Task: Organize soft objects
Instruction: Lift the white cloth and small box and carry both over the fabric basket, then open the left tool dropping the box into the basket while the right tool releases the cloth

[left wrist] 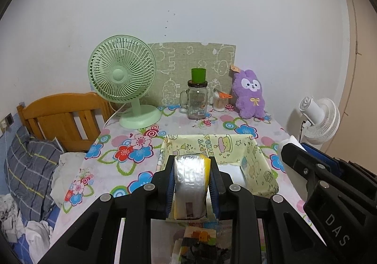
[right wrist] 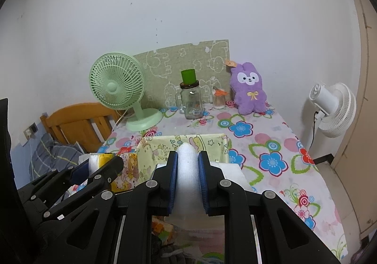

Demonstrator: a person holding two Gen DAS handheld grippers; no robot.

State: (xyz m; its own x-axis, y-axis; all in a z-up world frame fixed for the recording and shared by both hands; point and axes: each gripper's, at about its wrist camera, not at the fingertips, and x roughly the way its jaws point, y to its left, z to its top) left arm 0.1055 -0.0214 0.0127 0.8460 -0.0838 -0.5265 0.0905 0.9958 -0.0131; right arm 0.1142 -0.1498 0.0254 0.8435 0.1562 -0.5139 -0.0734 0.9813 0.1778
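Note:
My left gripper (left wrist: 191,165) is shut on a yellow tissue pack (left wrist: 190,183) with a shiny wrapper, held over the near left corner of the pale yellow cartoon-print fabric box (left wrist: 256,157). My right gripper (right wrist: 187,160) is shut on a white soft foam roll (right wrist: 187,169), held over the same box (right wrist: 212,143). A white flat pad (right wrist: 232,169) lies inside the box. The left gripper (right wrist: 94,169) with its tissue pack (right wrist: 103,160) shows at the left of the right wrist view. The right gripper (left wrist: 297,148) shows at the right of the left wrist view.
On the flowered tablecloth (left wrist: 122,169) at the back stand a green fan (left wrist: 122,77), a glass jar with a green cup on top (left wrist: 197,101), a cotton-swab jar (left wrist: 220,101) and a purple plush rabbit (left wrist: 249,94). A white fan (right wrist: 334,108) stands at the right, a bed (left wrist: 35,165) at the left.

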